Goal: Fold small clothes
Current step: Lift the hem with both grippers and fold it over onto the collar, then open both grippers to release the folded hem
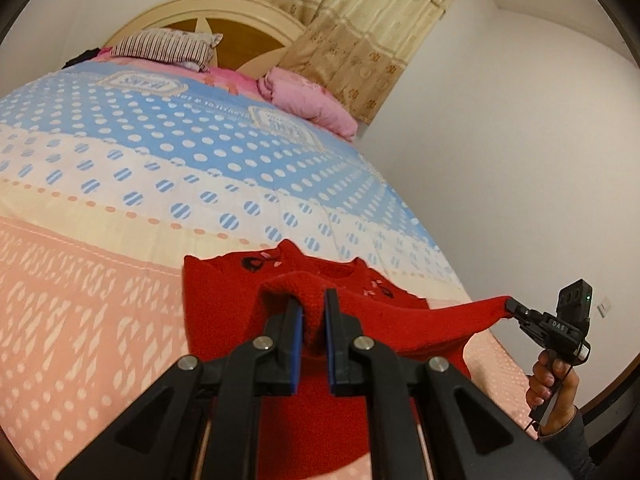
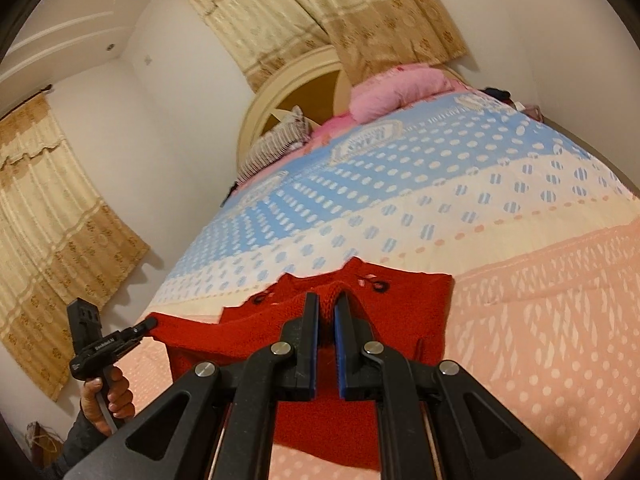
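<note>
Black gripper arms fill the foreground of both wrist views. Each pinches red knit: the left gripper (image 1: 313, 312) and the right gripper (image 2: 326, 312) hold the near hem of a small red sweater (image 1: 240, 300) lifted off the bed (image 1: 100, 240), while its collar end lies flat on the cover. The hem stretches taut between them; the sweater's length runs away towards the headboard (image 1: 224, 28), collar pointing there. Carrying both corners forward level, at matching pace, should land the fold square.
</note>
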### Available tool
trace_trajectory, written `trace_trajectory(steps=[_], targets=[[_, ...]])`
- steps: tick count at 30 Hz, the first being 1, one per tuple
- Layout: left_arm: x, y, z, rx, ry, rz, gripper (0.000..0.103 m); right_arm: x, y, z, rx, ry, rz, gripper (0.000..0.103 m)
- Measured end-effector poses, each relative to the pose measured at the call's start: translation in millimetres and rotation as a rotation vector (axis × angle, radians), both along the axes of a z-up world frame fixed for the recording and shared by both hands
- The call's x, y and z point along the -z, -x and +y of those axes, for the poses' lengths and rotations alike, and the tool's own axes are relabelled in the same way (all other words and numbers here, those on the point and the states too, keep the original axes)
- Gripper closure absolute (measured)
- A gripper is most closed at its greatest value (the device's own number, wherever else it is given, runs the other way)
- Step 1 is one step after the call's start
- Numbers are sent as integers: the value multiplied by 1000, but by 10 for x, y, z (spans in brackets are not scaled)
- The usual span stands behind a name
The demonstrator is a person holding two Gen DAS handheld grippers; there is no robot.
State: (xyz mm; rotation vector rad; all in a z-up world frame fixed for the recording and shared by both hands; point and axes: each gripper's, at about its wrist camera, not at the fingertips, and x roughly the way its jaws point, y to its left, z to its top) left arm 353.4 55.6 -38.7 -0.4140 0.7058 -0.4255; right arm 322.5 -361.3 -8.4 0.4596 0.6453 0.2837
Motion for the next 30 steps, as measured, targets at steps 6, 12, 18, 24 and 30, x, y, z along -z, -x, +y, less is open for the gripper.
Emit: trace_trajectory(steps=[6,12,18,24,30], targets=[[388,-349,-136,-42,-101,58,93,369,-446,-33,9,7,91,96],[603,-372,-27,-131,-108,129,59,715,-741,-50,99,80,189,52],[527,-61,-16,-148,-275,41,22,784,-545,201,0,102,187,41],[748,-195,-154,-132,-428,103,20,994,-681,628,-141,122,280,41],[660,-536,-3,-262,-430,130,20,973,-1268,892,-111,270,317,40]])
